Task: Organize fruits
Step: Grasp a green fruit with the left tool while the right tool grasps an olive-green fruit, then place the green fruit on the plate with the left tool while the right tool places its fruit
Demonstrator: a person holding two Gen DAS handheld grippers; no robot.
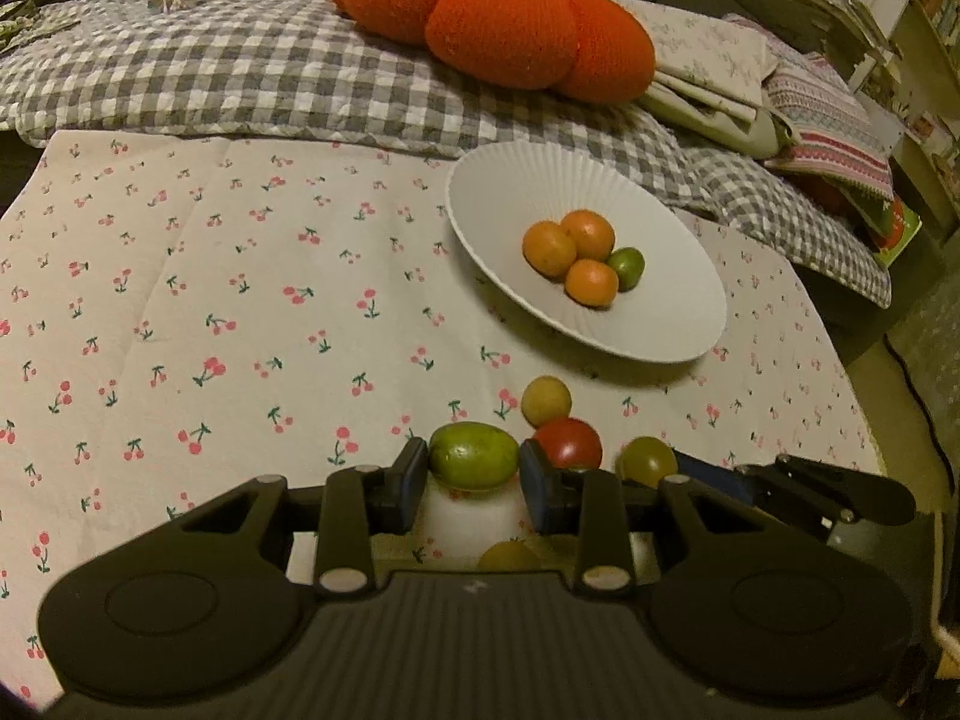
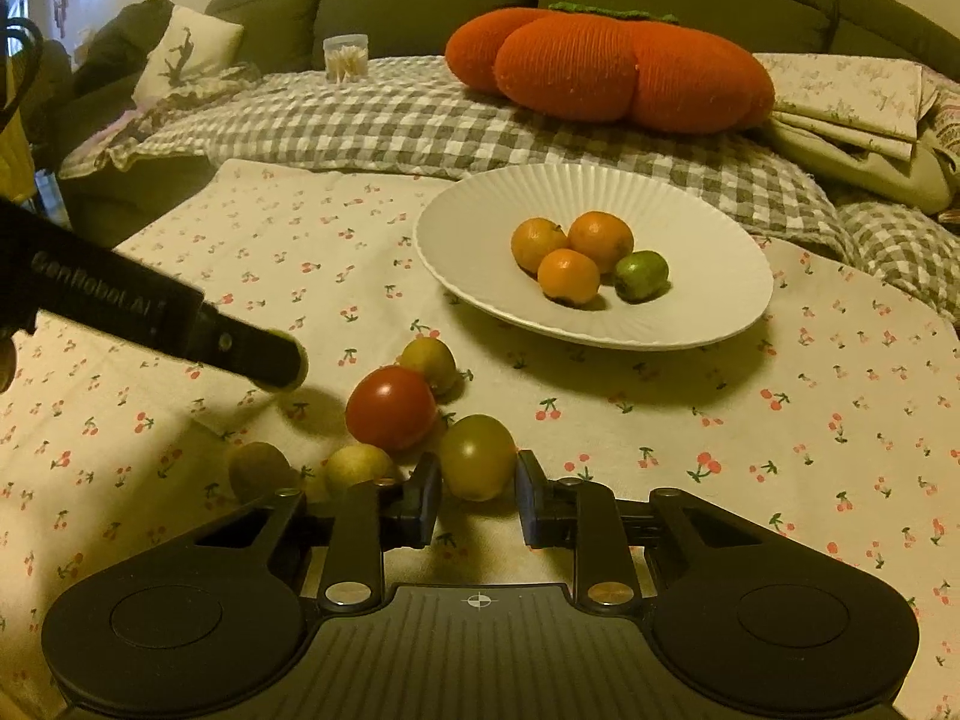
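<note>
My left gripper [image 1: 474, 471] is shut on a green fruit [image 1: 474, 463] and holds it above the cloth; it also shows in the right wrist view [image 2: 282, 369]. My right gripper [image 2: 478, 495] is open, its jaws on either side of an olive-green tomato [image 2: 478, 456] on the cloth. A red tomato [image 2: 391, 408], a yellow fruit [image 2: 429, 363], a pale yellow fruit [image 2: 357, 467] and a brown kiwi [image 2: 259, 471] lie beside it. The white ribbed plate [image 2: 708, 240] holds three oranges [image 2: 567, 276] and a green fruit [image 2: 641, 275].
The cherry-print cloth [image 2: 780, 420] covers the table. Behind it lie a checked blanket [image 2: 360, 114], an orange pumpkin cushion [image 2: 606, 69], folded linens [image 2: 852, 96] and a jar of cotton swabs [image 2: 345, 57] on a green sofa.
</note>
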